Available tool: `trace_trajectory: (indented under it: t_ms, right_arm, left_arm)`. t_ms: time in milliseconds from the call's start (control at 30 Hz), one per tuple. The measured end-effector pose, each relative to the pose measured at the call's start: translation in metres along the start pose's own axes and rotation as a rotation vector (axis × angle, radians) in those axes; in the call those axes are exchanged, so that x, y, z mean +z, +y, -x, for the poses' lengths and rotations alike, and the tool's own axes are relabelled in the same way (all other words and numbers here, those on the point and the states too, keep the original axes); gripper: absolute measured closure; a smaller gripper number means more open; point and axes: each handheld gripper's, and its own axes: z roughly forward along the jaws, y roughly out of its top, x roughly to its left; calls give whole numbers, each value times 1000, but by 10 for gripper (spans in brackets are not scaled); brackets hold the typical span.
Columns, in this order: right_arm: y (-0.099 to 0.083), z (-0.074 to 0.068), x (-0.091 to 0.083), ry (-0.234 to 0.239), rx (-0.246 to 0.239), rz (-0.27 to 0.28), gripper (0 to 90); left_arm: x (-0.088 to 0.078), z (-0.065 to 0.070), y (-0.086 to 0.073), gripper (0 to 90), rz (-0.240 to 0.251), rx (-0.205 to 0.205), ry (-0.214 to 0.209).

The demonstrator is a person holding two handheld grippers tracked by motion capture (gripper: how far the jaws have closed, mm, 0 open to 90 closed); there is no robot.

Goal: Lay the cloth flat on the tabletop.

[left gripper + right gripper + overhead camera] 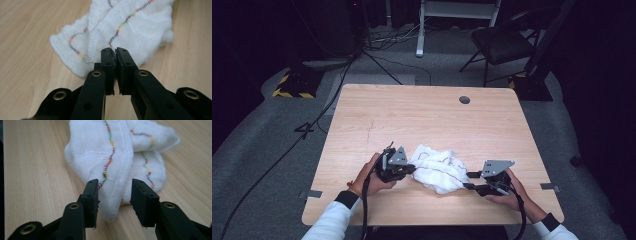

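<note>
A crumpled white cloth (439, 170) with wavy multicoloured stitching lies on the wooden table (422, 120) near its front edge. My left gripper (413, 169) is at the cloth's left side. In the left gripper view its jaws (115, 51) are pressed together, pinching the near edge of the cloth (140, 25). My right gripper (469, 181) is at the cloth's right side. It stands open (115, 182) with a hanging fold of the cloth (95, 145) between its pads; the left pad (91, 192) touches the fold and the right pad stands apart from it.
A round cable hole (464, 100) sits in the table near its far edge. On the floor beyond the table are a black chair (502, 42), cables (327, 110) and a yellow-striped base (294, 85). Small metal brackets (312, 194) stick out at the table's front corners.
</note>
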Motion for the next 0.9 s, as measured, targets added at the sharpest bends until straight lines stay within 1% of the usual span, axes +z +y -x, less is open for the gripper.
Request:
trace_trajectory:
  t_ms: [33,167,233,267,300,333,367,433,467,500,533,567,600,633,667,700,733,767,833,867,900]
  right_arm:
    - [2,0,5,1,-9,-10,555]
    - [4,1,16,23,-7,-31,520]
    - [5,3,22,33,-10,-49,514]
    - [5,3,25,43,-8,-57,516]
    - [5,3,29,46,-11,-65,530]
    - [6,2,32,41,-16,-75,583]
    - [7,1,33,42,-24,-77,619]
    - [10,-1,32,35,-47,-67,696]
    - [11,-2,30,23,-60,-63,711]
    - [11,-2,28,19,-60,-55,731]
    - [11,-2,28,19,-60,-55,731]
    - [12,-2,21,7,-67,-28,757]
    - [12,-2,21,7,-67,-28,757]
    - [13,1,15,12,-54,9,715]
    - [13,3,12,16,-37,27,696]
    - [14,5,10,22,-25,36,693]
    - [14,5,8,29,-24,42,691]
    - [14,6,8,32,-27,44,695]
    - [14,5,9,34,-30,41,719]
    - [14,5,9,37,-38,41,738]
    - [14,4,10,31,-44,40,750]
  left_arm:
    - [-2,5,-8,845,-21,4,-4]
    - [-3,10,-20,845,-62,7,-14]
    - [-4,12,-25,845,-68,0,-26]
    - [-5,13,-27,845,-77,3,-23]
    - [-5,13,-27,845,-77,3,-23]
    - [-6,13,-30,845,-81,-6,-26]
    - [-6,13,-31,844,-87,-6,-19]
    - [-7,12,-32,832,-82,-15,-11]
    - [-8,11,-32,820,-76,-20,-9]
    - [-8,10,-32,801,-70,-28,-1]
    - [-8,10,-32,775,-70,-28,-1]
    - [-9,8,-32,774,-66,-39,9]
    - [-9,8,-32,767,-66,-39,9]
    - [-8,5,-33,729,-51,-69,29]
    - [-7,3,-33,679,-47,-85,32]
    - [-7,1,-32,655,-35,-95,29]
    - [-6,-1,-31,612,-22,-110,31]
    - [-5,-3,-30,543,-14,-126,41]
    - [-1,-6,-26,407,3,-139,38]
    - [2,-7,-24,366,3,-150,40]
    - [6,-8,-22,338,-4,-150,36]
